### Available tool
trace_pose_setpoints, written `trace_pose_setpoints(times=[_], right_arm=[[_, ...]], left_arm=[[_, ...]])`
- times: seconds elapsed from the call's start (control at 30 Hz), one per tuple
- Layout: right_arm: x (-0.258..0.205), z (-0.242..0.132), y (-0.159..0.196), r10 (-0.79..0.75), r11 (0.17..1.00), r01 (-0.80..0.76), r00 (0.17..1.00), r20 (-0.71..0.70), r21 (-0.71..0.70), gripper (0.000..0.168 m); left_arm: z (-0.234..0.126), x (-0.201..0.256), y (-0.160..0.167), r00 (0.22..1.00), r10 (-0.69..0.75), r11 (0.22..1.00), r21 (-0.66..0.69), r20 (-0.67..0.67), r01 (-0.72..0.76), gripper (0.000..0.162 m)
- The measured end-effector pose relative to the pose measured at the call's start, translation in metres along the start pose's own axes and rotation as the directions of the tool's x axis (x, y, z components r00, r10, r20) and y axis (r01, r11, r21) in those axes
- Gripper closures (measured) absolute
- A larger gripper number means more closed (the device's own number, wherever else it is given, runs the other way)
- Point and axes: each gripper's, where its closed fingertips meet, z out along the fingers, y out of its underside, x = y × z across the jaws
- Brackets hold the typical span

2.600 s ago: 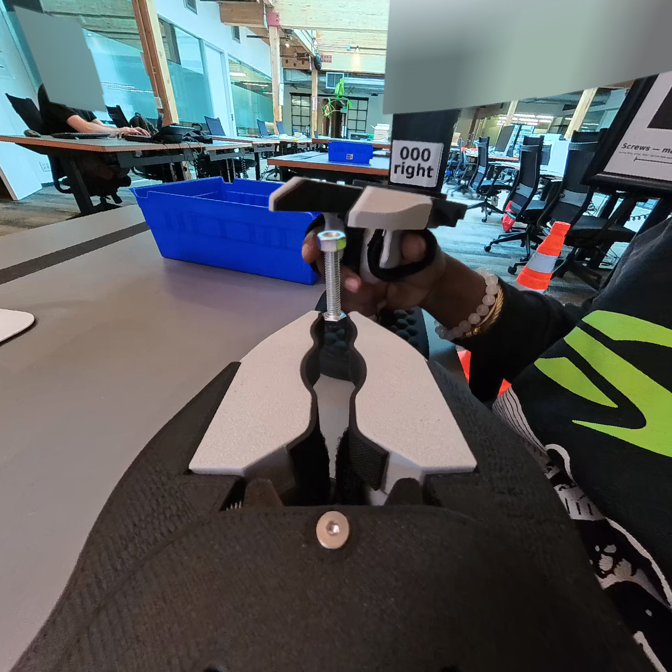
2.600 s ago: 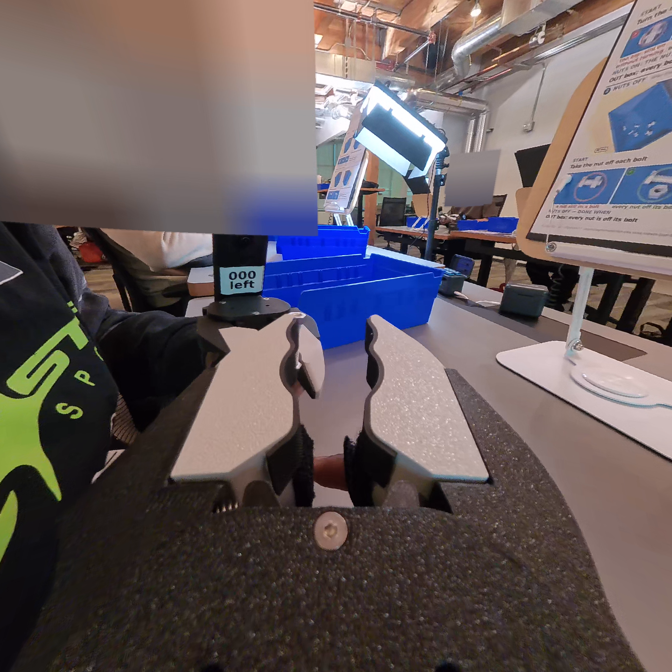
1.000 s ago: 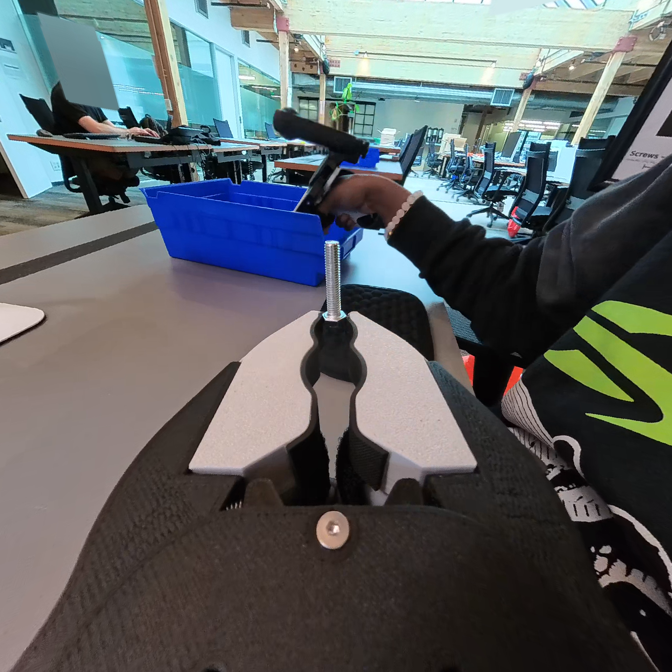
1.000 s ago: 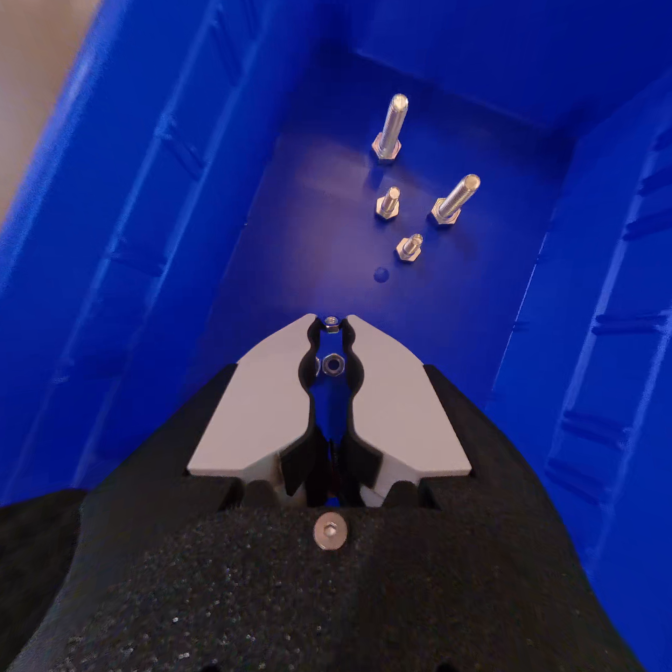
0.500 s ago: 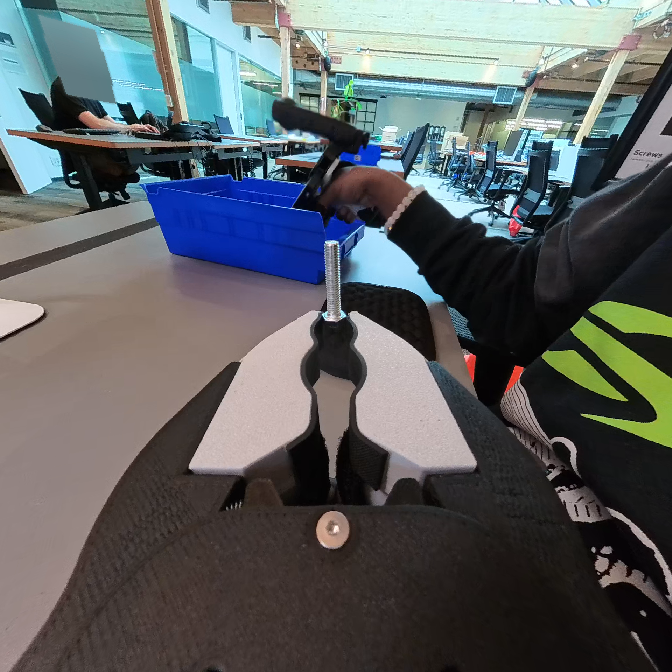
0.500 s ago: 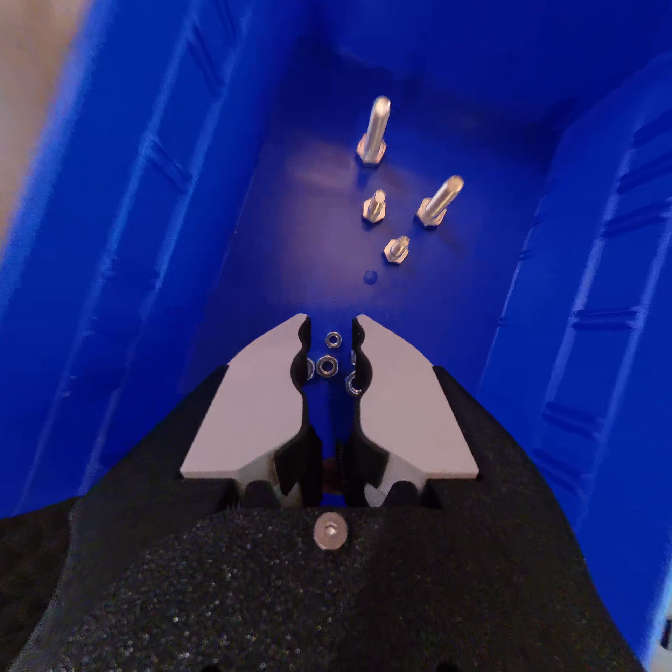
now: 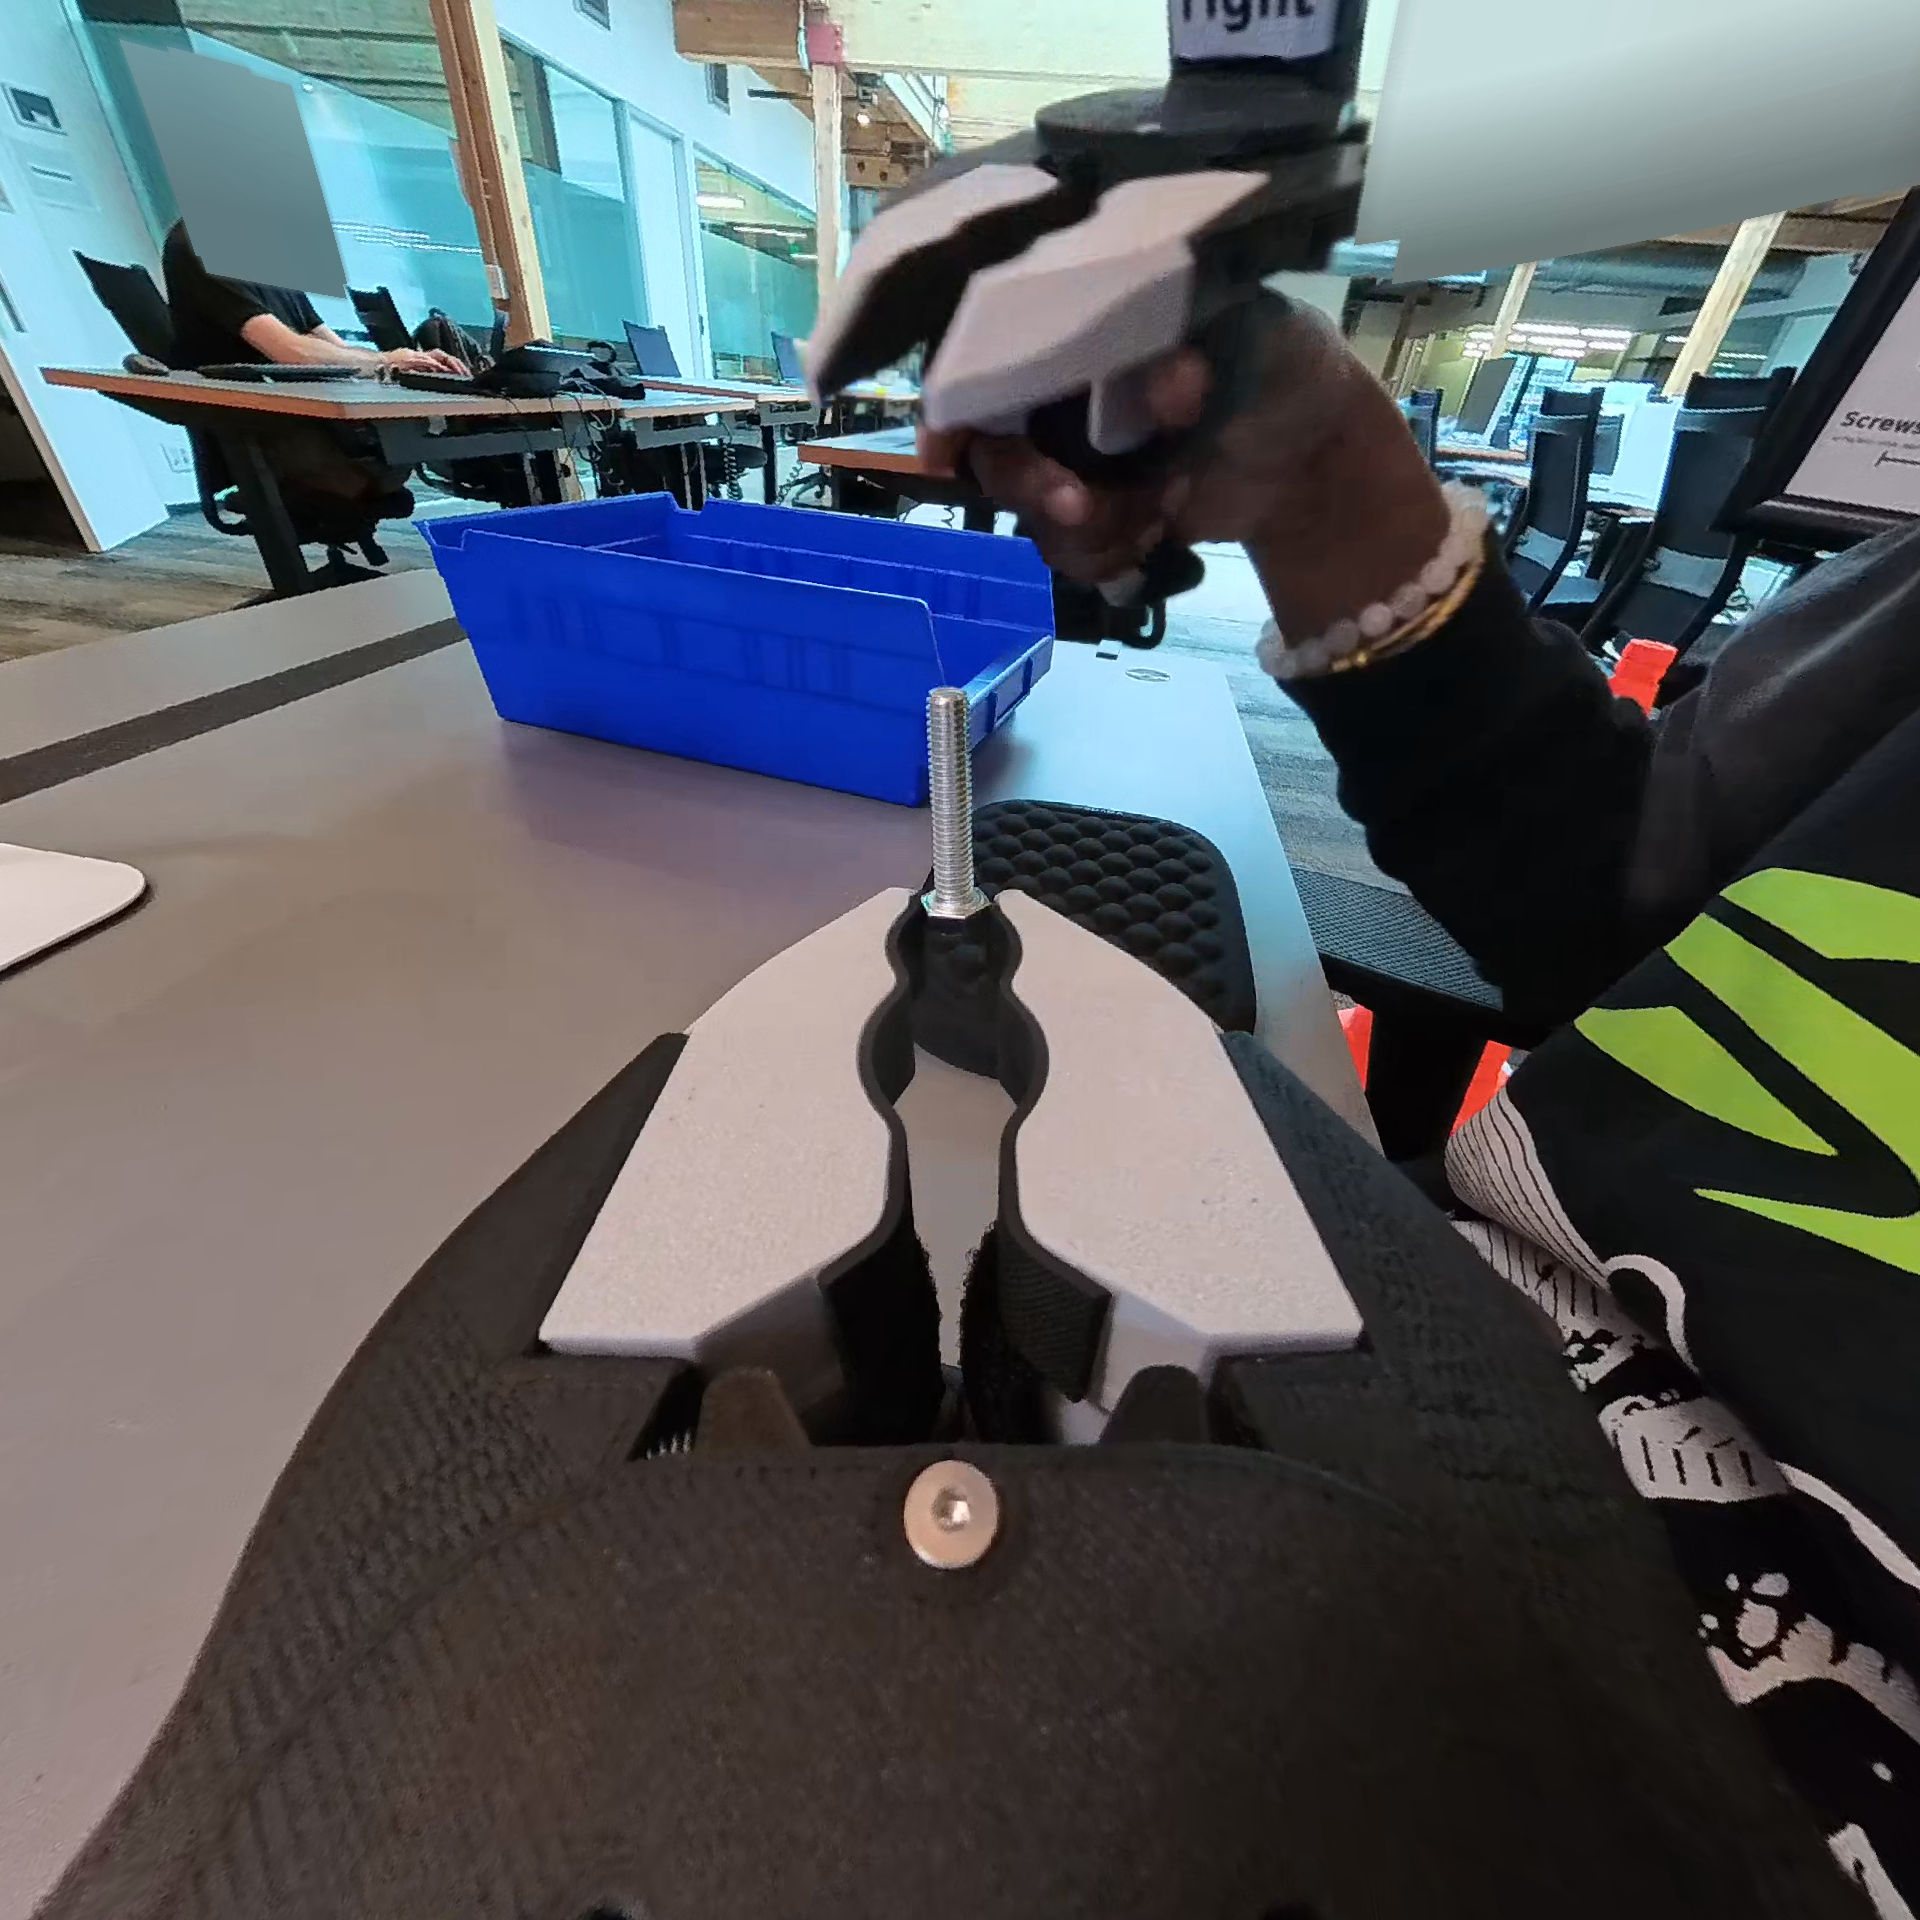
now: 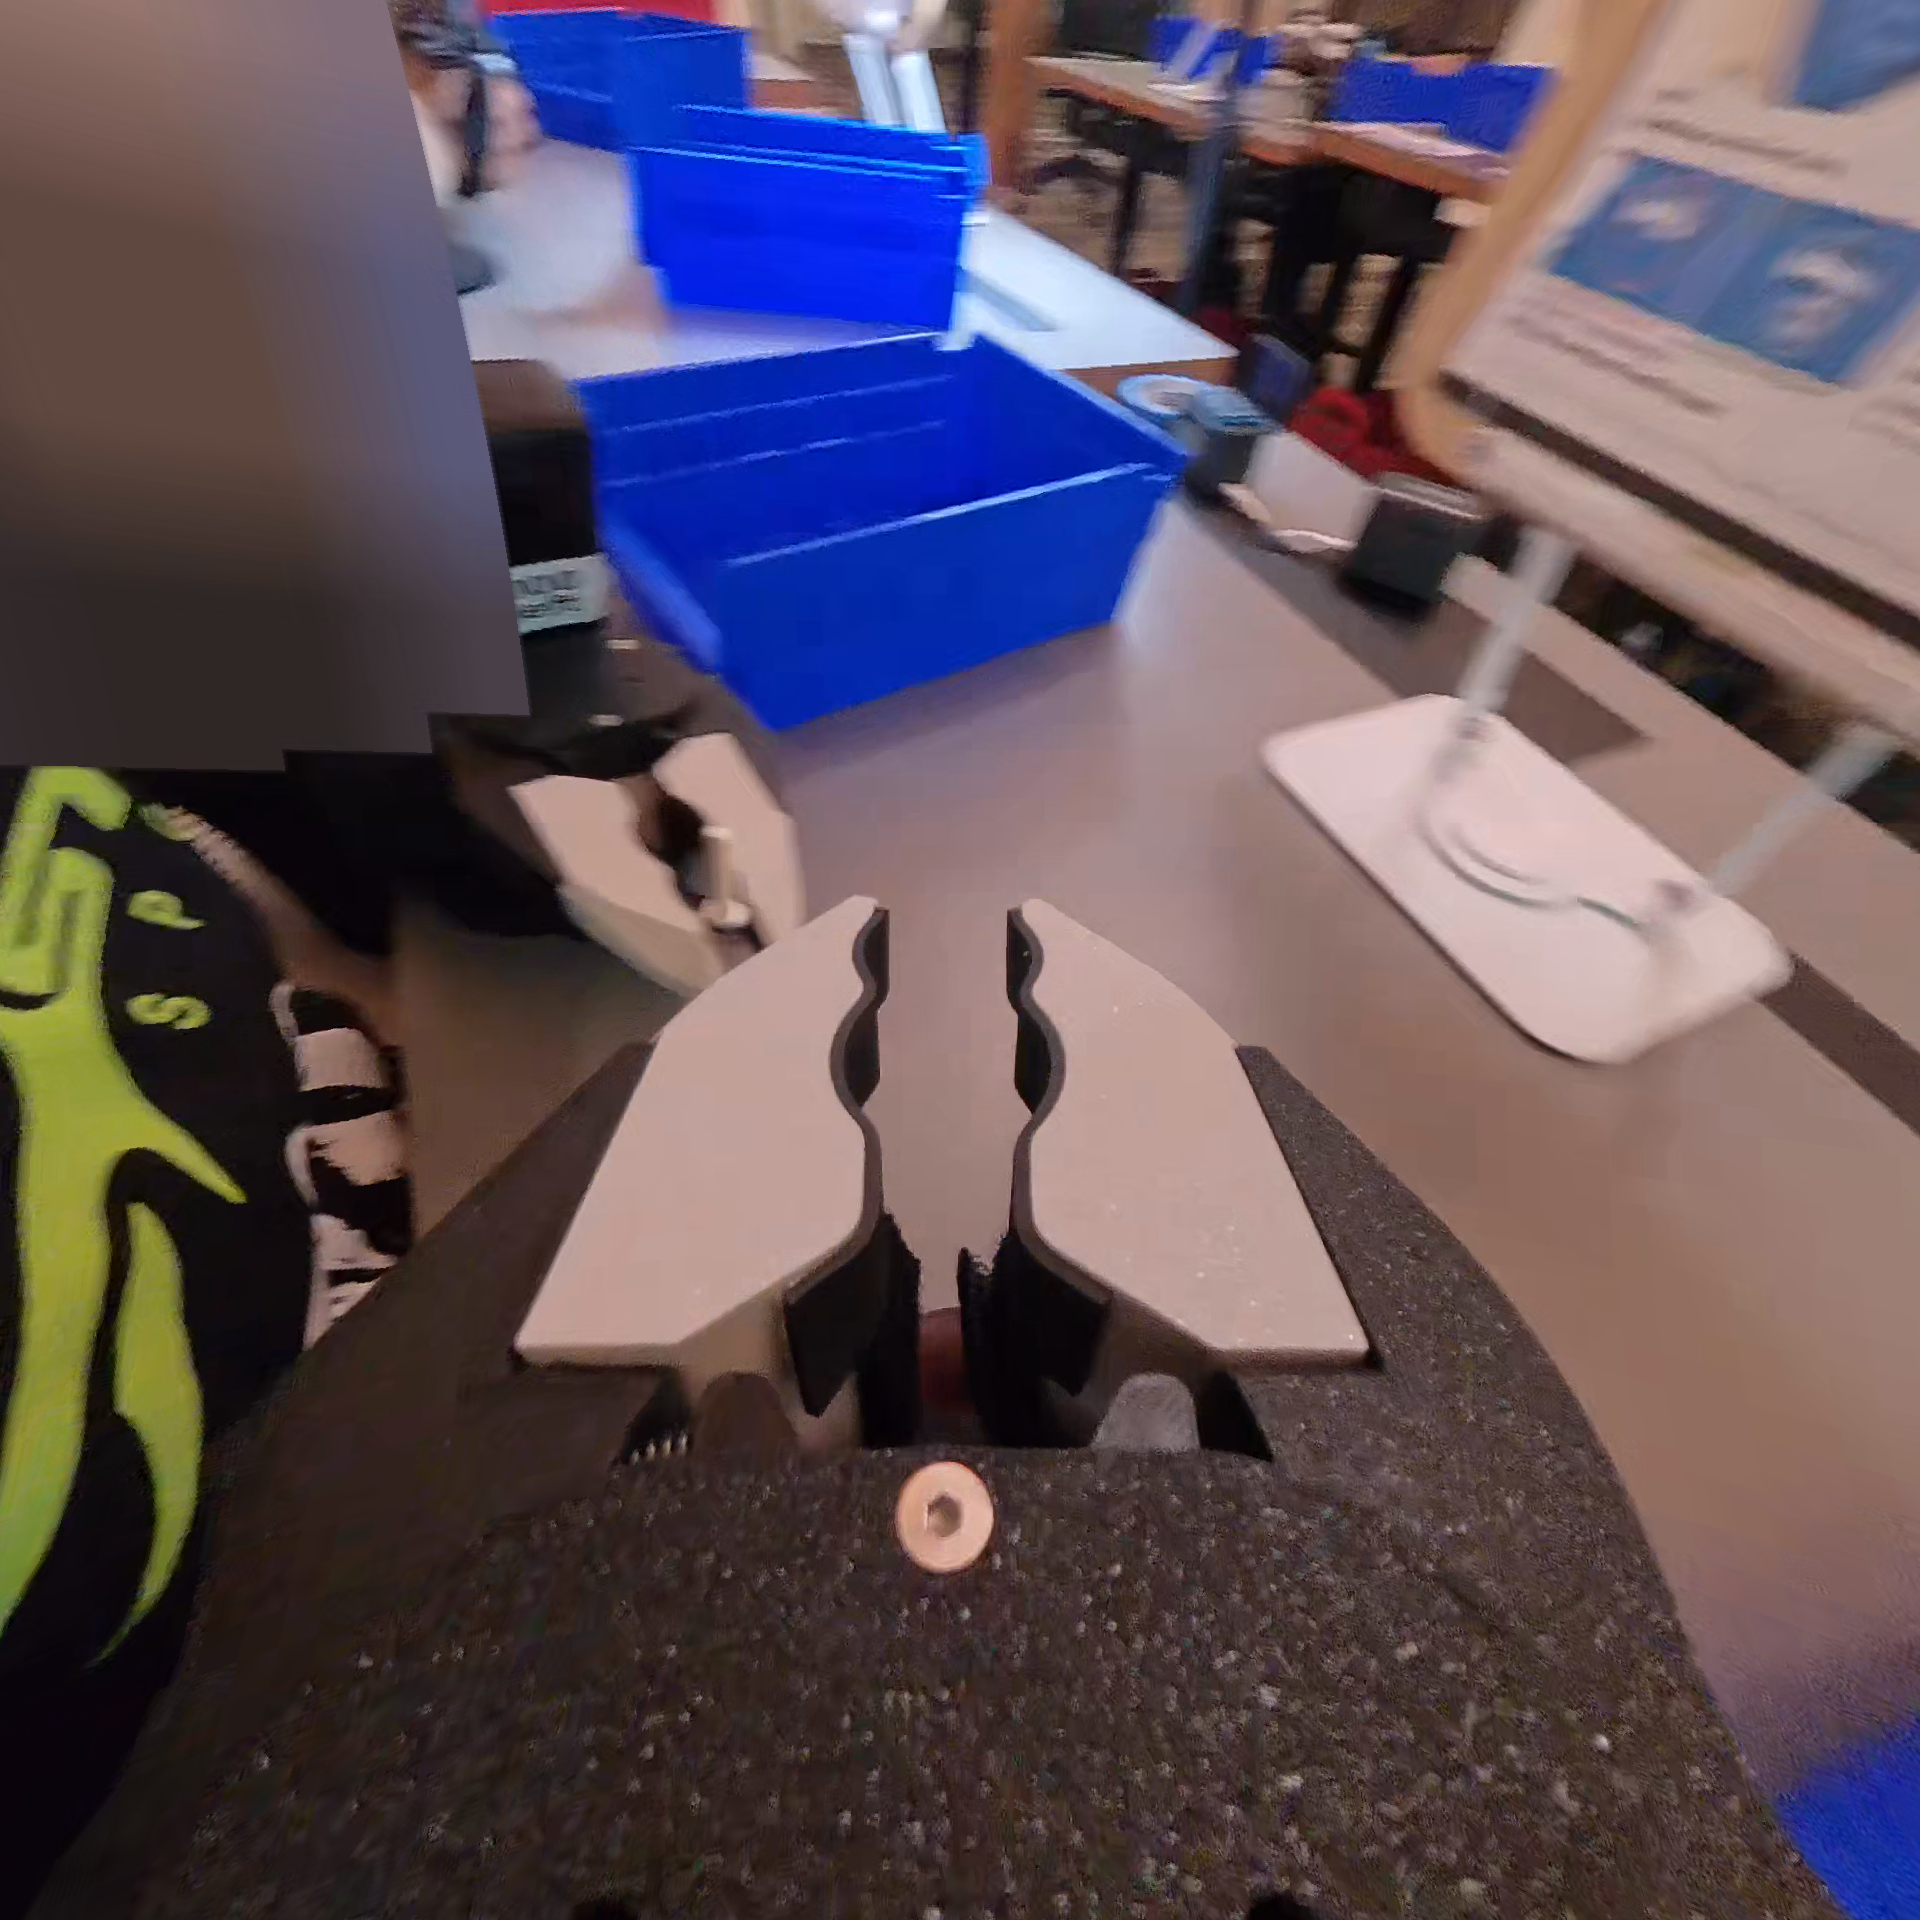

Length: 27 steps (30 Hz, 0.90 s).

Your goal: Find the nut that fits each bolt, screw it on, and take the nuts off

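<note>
Pinching upright bare threaded bolt (image 7: 949, 800): left tongs (image 7: 953, 909) | right tongs (image 8: 945, 935) spread, empty

The bin (image 7: 727, 665) sits on the table (image 7: 312, 987) toward its far edge. The bolt (image 7: 948, 800) stands upright at the left gripper's (image 7: 954, 914) tips, nearer than the bin and above the table's right edge. The right gripper (image 7: 883, 364) hangs above the bin's right end. In the right wrist view, a sign stand's base (image 8: 1507, 883) rests on the table right of the bin (image 8: 883, 540).
</note>
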Motion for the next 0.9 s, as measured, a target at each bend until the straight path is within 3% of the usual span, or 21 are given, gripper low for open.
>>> trace_pose_setpoints(times=[0.2, 0.47, 0.53, 0.63, 0.73, 0.9], right_arm=[[-0.047, 0.046, 0.006, -0.028, 1.000, 0.028, 0.984, 0.179, 0.005, 0.151], [-0.047, 0.055, 0.012, -0.006, 1.000, 0.004, 0.976, 0.218, 0.010, 0.162], [-0.041, 0.049, 0.007, -0.009, 0.999, 0.002, 0.981, 0.195, 0.035, 0.162], [-0.010, 0.026, 0.000, -0.027, 0.999, 0.025, 0.998, 0.051, 0.042, 0.162], [0.051, -0.019, -0.001, -0.023, 0.999, 0.028, 0.977, -0.211, 0.020, 0.162], [0.167, -0.111, 0.036, 0.082, 0.993, -0.116, 0.798, -0.597, -0.019, 0.162]], left_arm=[[0.000, 0.000, 0.000, 1.000, 0.006, 1.000, -0.001, 0.002, -0.006, 0.151], [0.000, -0.003, 0.000, 1.000, -0.001, 1.000, 0.002, 0.023, 0.001, 0.151], [-0.002, -0.008, -0.003, 0.999, -0.015, 1.000, 0.024, 0.048, 0.014, 0.138], [-0.001, -0.012, -0.003, 0.997, -0.041, 0.999, 0.021, 0.063, 0.040, 0.115], [0.000, -0.013, -0.002, 0.996, -0.026, 1.000, 0.015, 0.081, 0.025, 0.107], [-0.001, -0.015, -0.004, 0.995, -0.031, 0.999, 0.029, 0.093, 0.028, 0.105]])
